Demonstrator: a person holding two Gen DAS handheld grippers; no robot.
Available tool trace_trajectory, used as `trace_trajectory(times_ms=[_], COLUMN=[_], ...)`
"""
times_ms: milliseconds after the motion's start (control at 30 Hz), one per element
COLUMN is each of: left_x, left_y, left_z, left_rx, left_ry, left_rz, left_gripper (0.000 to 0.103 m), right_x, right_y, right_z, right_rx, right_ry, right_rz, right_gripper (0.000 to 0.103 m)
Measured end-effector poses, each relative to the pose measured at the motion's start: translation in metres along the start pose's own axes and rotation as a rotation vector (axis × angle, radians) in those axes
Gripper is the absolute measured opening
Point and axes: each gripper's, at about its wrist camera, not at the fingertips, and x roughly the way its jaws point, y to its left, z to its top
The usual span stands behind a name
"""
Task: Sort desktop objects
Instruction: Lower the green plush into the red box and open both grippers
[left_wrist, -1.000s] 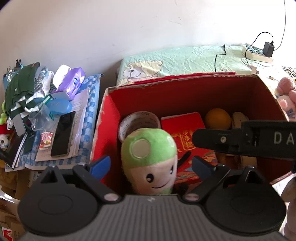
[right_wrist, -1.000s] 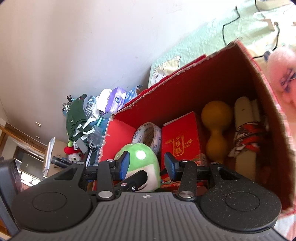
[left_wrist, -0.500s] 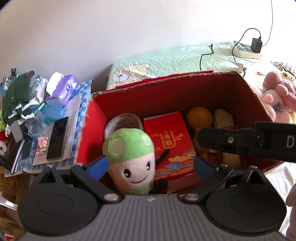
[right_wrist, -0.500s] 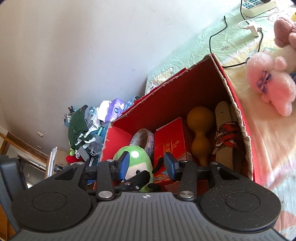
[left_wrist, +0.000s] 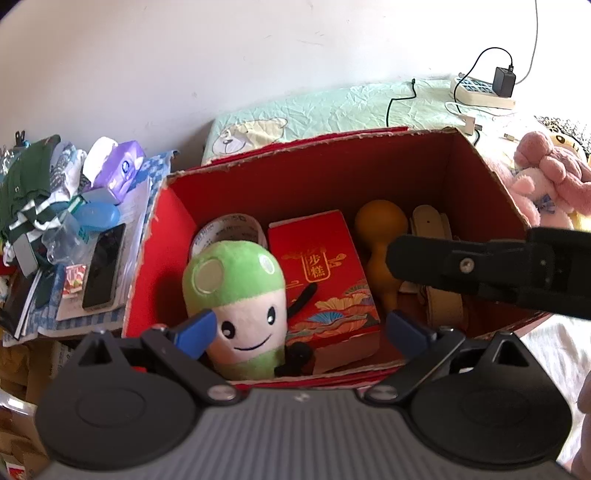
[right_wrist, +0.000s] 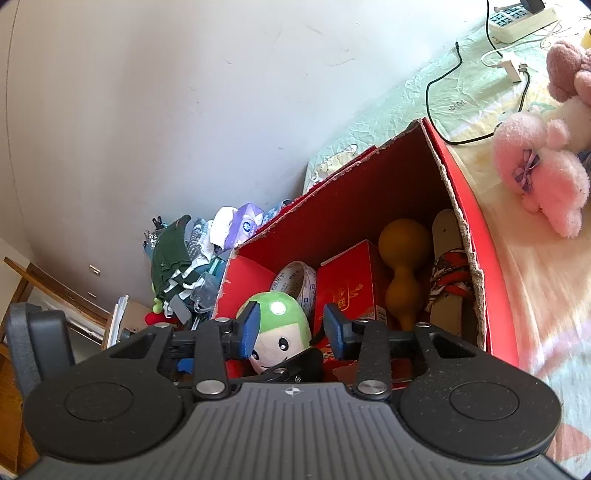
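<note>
Plush mushroom (left_wrist: 236, 295) in cardboard box (left_wrist: 317, 166).

my right finger (left_wrist: 480, 266) covers the pale strap | tape roll (left_wrist: 229, 230) half behind mushroom plush (left_wrist: 236, 291) | pink plush (left_wrist: 554, 177) cut by frame edge | bedding near me blurred

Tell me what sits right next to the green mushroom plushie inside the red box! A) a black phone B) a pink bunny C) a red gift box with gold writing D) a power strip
C: the red gift box stands right beside the green mushroom plushie inside the red cardboard box.
</note>
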Motion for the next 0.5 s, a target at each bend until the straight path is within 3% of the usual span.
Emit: trace_trajectory(times_ms=[233, 500], left_x=[0.006, 0.012], left_y=[0.001, 0.011], left_z=[-0.002, -0.006], left_rx=[-0.03, -0.091], left_ry=[0.008, 0.007], left_rz=[-0.014, -0.053], left_gripper=[0.099, 0.102], right_x=[-0.002, -0.005], right_y=[0.0, -0.004], right_z=[-0.003, -0.004], right_rx=[-0.035, -0.03], right_ry=[-0.007, -0.019], right_rz=[0.013, 0.027], right_gripper=[0.039, 0.027])
